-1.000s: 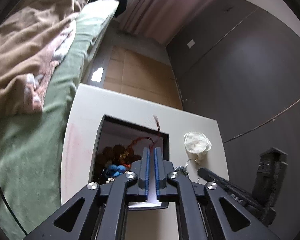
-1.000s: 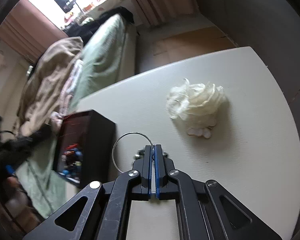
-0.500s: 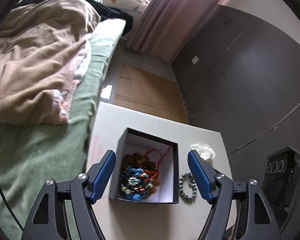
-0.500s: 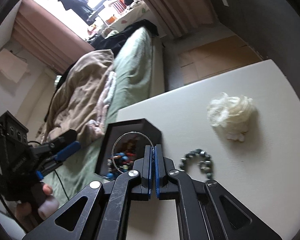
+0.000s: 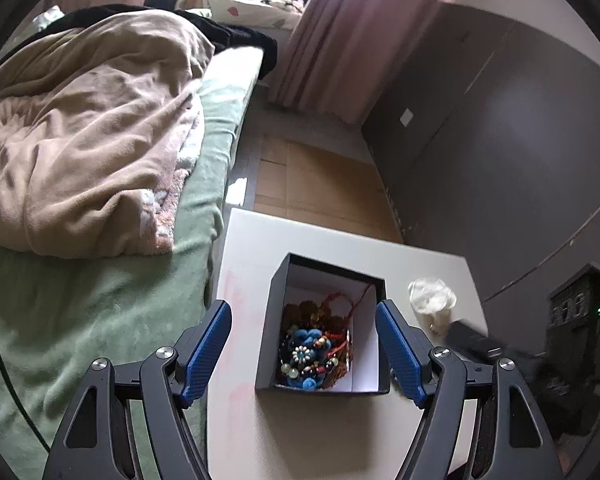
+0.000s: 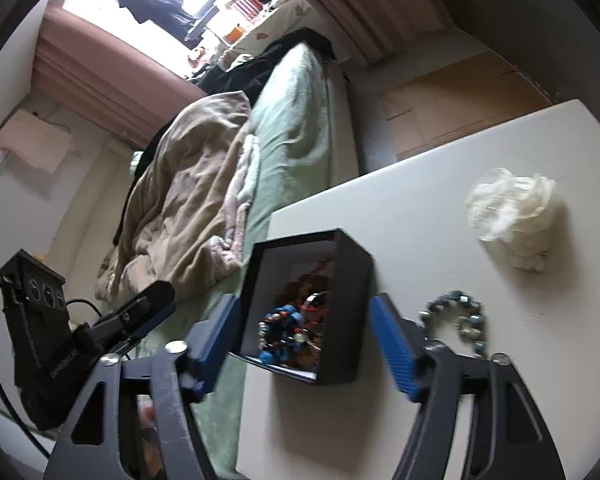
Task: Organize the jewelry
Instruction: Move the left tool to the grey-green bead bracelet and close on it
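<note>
A black open box (image 5: 268, 332) with a white inside stands on the white table (image 5: 316, 432) and holds a heap of colourful beaded jewelry (image 5: 312, 348). It also shows in the right wrist view (image 6: 348, 280), with the jewelry (image 6: 292, 328) inside. A grey-blue bead bracelet (image 6: 460, 320) lies on the table right of the box. My left gripper (image 5: 304, 352) is open and empty above the box. My right gripper (image 6: 312, 340) is open and empty, its blue pads either side of the box. The left gripper (image 6: 140, 312) shows at the left of the right wrist view.
A crumpled white tissue (image 5: 432, 300) lies on the table right of the box; it also shows in the right wrist view (image 6: 512, 212). A bed with a green sheet (image 5: 100, 308) and beige blanket (image 5: 80, 140) adjoins the table's left edge. A dark wall (image 5: 500, 160) stands at the right.
Both grippers opened and drew back from the box. The right gripper let go of the thin wire ring it held half a second ago; the ring is no longer visible between its fingers.
</note>
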{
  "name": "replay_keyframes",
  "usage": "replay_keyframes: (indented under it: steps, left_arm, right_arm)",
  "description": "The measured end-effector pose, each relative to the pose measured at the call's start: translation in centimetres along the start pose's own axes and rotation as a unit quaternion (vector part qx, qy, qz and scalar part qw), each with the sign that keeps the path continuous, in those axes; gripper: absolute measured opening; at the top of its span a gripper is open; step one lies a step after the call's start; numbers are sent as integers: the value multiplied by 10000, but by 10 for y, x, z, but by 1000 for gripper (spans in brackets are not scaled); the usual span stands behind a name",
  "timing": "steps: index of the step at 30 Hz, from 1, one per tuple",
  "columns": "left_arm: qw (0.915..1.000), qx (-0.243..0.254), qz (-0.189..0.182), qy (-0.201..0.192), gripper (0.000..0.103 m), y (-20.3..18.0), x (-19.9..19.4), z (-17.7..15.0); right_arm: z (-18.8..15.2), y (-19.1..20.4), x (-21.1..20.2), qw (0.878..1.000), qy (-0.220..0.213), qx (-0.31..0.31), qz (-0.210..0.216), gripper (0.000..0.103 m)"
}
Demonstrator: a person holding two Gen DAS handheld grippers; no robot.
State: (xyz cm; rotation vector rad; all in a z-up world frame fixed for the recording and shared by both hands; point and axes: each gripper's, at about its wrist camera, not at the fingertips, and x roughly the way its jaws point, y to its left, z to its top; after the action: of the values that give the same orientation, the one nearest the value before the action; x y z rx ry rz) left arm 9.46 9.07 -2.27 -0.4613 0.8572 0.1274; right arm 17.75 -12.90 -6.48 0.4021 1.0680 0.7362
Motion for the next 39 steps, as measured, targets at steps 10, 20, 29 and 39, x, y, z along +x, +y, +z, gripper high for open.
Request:
replay_keyframes:
  steps: [10,20,29,39]
  left_arm:
    - [9974,512,317,397,82,-28,12,-14]
    - [9945,1006,68,281,90,-62,4,-27]
    - [9896,1352,-72,493,90,-95,17,-49]
    - [9882,1451,-369,333,90,-119,25,-63]
  right_arm:
    - [-6,-31,-48,9956,-642,185,-657,103]
    - [-11,-50,-77,9881,-1047,46,-1123,103]
    - [-12,-77,-98,9839,-889,152,-1543,103]
    - [-14,-96,-145,9711,-1140,191,-2088,103]
